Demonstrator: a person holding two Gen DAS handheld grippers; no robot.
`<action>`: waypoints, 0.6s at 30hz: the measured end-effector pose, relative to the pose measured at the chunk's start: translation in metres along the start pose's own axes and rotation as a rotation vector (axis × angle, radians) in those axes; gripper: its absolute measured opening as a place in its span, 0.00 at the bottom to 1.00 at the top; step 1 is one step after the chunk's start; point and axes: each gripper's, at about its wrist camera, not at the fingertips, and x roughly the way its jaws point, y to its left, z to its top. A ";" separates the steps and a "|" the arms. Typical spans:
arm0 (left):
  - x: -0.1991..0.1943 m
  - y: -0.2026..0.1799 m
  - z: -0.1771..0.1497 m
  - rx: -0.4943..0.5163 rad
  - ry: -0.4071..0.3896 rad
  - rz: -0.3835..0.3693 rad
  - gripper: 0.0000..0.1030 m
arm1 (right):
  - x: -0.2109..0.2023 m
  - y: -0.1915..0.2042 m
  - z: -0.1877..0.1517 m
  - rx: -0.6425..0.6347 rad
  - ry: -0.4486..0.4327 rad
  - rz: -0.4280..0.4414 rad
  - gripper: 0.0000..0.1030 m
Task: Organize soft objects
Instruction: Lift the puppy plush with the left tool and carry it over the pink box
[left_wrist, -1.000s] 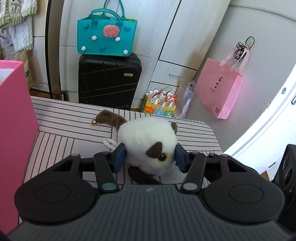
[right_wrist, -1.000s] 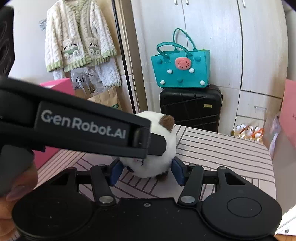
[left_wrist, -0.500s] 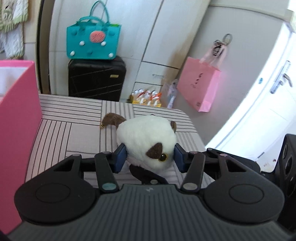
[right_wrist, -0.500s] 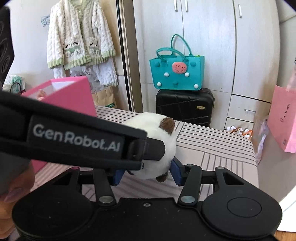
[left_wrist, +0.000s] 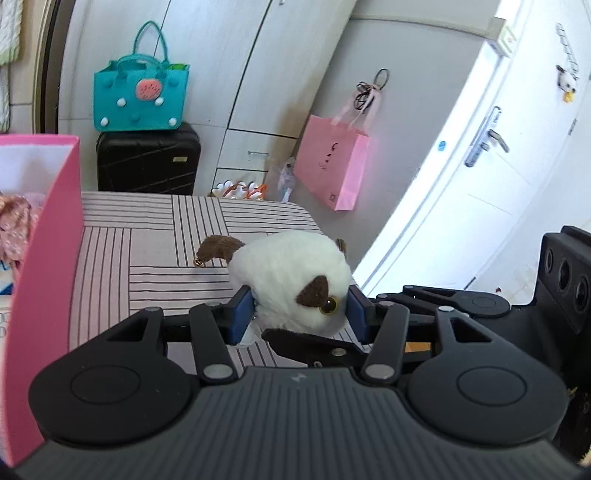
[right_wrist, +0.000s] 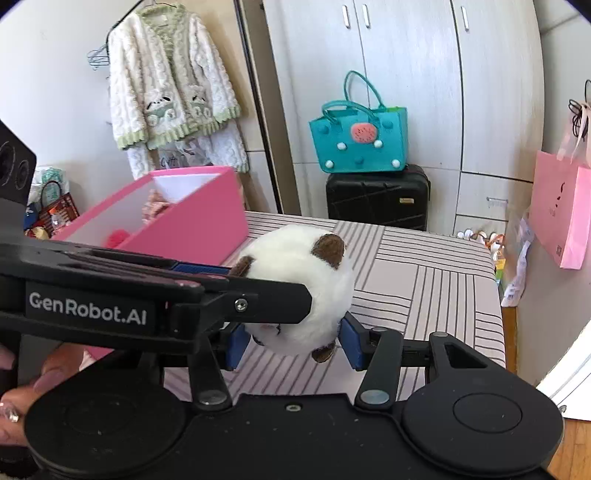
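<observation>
Left wrist view: left gripper (left_wrist: 299, 308) jaws pinch white plush cat (left_wrist: 291, 280) over striped bench (left_wrist: 147, 251); pink box (left_wrist: 48, 266) at 9 o'clock.

Right wrist view: right gripper (right_wrist: 291, 341) jaws pinch same plush (right_wrist: 299, 284); left gripper crosses from 9 o'clock, touching plush; box (right_wrist: 192, 221) at 11 o'clock.

One plush toy (left_wrist: 291, 280), two grippers (left_wrist: 299, 310)
</observation>
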 end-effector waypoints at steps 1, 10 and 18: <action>-0.005 0.000 0.000 0.005 0.001 -0.006 0.50 | -0.004 0.004 -0.001 0.000 -0.005 0.003 0.55; -0.060 0.003 0.007 0.049 -0.014 -0.040 0.50 | -0.036 0.038 0.007 -0.027 -0.042 0.029 0.55; -0.122 0.029 0.015 0.059 -0.047 -0.034 0.51 | -0.054 0.085 0.024 -0.108 -0.074 0.111 0.55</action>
